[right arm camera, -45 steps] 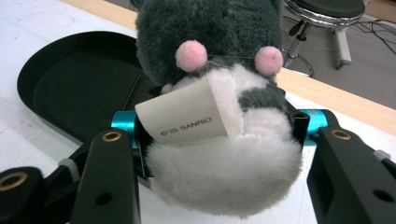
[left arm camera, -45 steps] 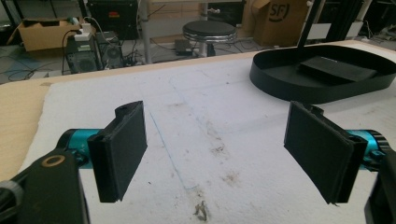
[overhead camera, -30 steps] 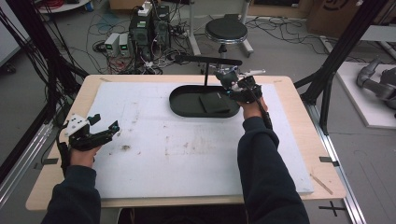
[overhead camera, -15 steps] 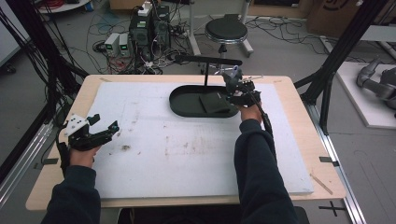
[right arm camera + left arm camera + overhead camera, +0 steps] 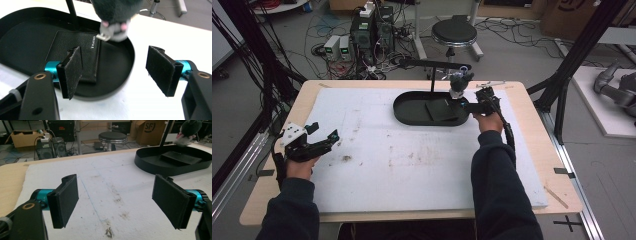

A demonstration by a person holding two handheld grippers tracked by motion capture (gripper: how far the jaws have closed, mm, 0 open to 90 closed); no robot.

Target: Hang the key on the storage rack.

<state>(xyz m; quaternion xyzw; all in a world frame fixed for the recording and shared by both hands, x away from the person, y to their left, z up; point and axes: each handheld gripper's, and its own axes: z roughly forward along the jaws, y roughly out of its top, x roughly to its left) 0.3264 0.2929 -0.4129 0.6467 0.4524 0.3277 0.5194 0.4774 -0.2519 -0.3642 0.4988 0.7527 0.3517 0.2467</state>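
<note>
Two grippers, both mine. Left gripper (image 5: 323,141): near the desk's (image 5: 532,150) left edge, over the white mat (image 5: 412,165), jaws wide, nothing between them. Black oval tray (image 5: 404,111): toward the far edge, holding a black wallet (image 5: 75,50). Plush toy (image 5: 460,84): hanging over the tray's right end. Right gripper (image 5: 472,106): at the tray's right end, jaws just opened wide, nothing held.

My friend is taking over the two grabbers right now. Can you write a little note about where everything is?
Right gripper: open, jaws just opened, nothing between them, at the black tray's right end.
Left gripper: open, empty, over the white mat at the left.
Plush toy: hangs from the stand's arm above the tray.
Black wallet: lies flat in the tray.
Done: toy looks hung and let go.
Left: probably draw the right hand back.
</note>
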